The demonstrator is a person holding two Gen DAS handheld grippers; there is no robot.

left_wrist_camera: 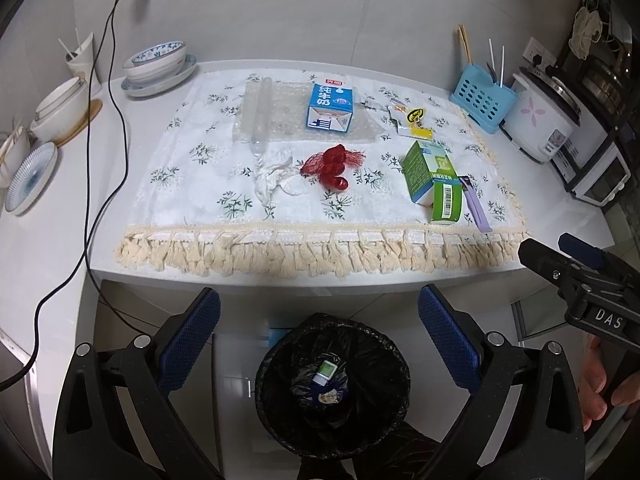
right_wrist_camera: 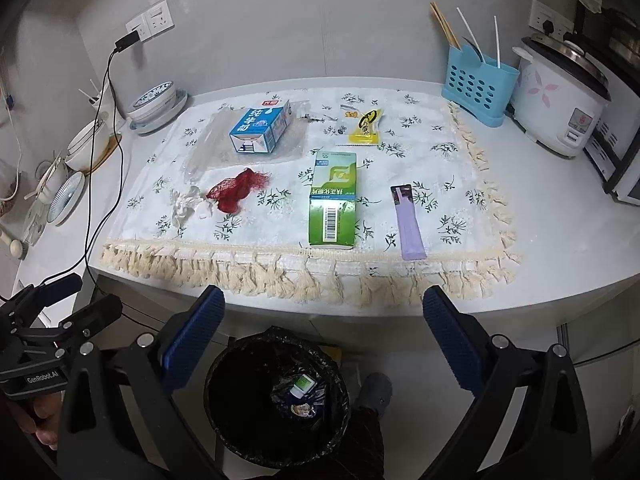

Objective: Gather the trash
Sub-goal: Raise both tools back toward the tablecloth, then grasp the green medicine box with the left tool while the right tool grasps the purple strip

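Trash lies on a floral cloth (left_wrist_camera: 200,200) (right_wrist_camera: 440,168): a blue milk carton (left_wrist_camera: 331,107) (right_wrist_camera: 260,130), red mesh netting (left_wrist_camera: 332,162) (right_wrist_camera: 238,190), a crumpled tissue (left_wrist_camera: 274,176) (right_wrist_camera: 186,204), a green box (left_wrist_camera: 434,182) (right_wrist_camera: 333,200), a purple wrapper (left_wrist_camera: 476,208) (right_wrist_camera: 410,226), a yellow snack packet (left_wrist_camera: 414,120) (right_wrist_camera: 366,128) and a clear plastic bag (left_wrist_camera: 260,116). A black-lined bin (left_wrist_camera: 332,384) (right_wrist_camera: 276,400) stands on the floor below, with two small items inside. My left gripper (left_wrist_camera: 319,334) and right gripper (right_wrist_camera: 324,336) are both open and empty above the bin.
Bowls and plates (left_wrist_camera: 158,66) (right_wrist_camera: 156,104) stand at the left with a black cable (left_wrist_camera: 108,168). A blue utensil holder (left_wrist_camera: 482,100) (right_wrist_camera: 478,84) and a rice cooker (left_wrist_camera: 544,116) (right_wrist_camera: 560,100) stand at the right.
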